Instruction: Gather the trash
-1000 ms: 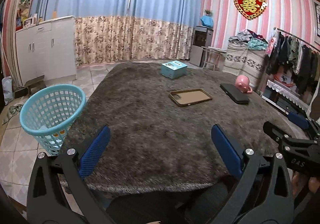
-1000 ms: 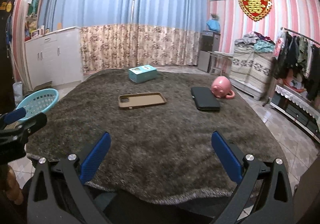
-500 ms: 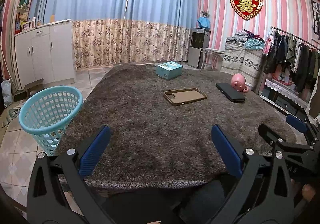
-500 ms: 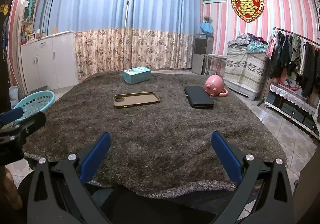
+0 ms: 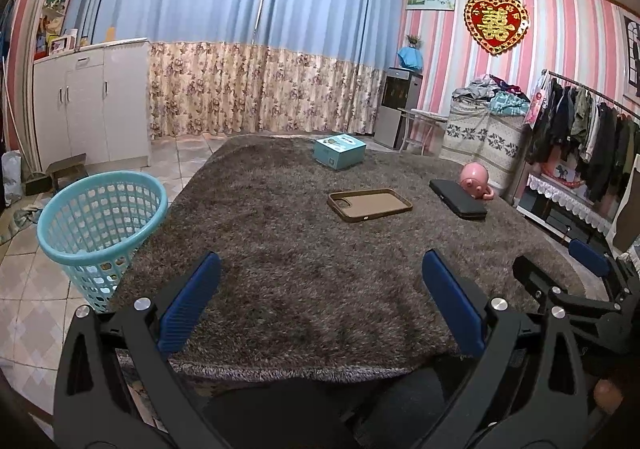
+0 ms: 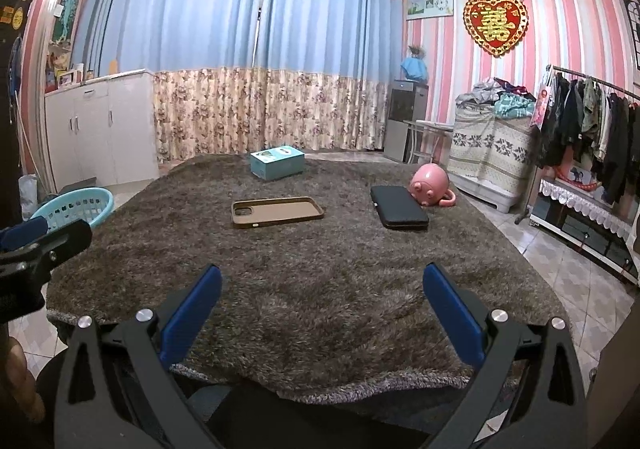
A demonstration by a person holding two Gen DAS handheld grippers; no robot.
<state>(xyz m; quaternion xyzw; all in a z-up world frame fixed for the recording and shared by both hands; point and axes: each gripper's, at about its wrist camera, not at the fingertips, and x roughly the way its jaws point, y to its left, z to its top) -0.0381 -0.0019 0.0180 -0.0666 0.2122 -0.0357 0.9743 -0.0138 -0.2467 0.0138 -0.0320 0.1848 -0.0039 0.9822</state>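
A light blue plastic basket (image 5: 100, 221) stands on the tiled floor at the left of a table covered in shaggy brown fabric (image 5: 304, 249); it also shows in the right wrist view (image 6: 76, 205). My left gripper (image 5: 320, 301) is open and empty over the table's near edge. My right gripper (image 6: 322, 309) is open and empty, also at the near edge, to the right of the left one. No loose trash shows on the table.
On the table lie a brown phone case (image 5: 370, 204), a black case (image 5: 458, 199), a pink pig-shaped mug (image 5: 476, 181) and a teal box (image 5: 339, 151). A white cabinet (image 5: 92, 105) stands left, a clothes rack (image 5: 588, 145) right.
Both grippers have drawn back and tilted up a little, so the table objects sit lower and farther in view. Both stay open and empty.
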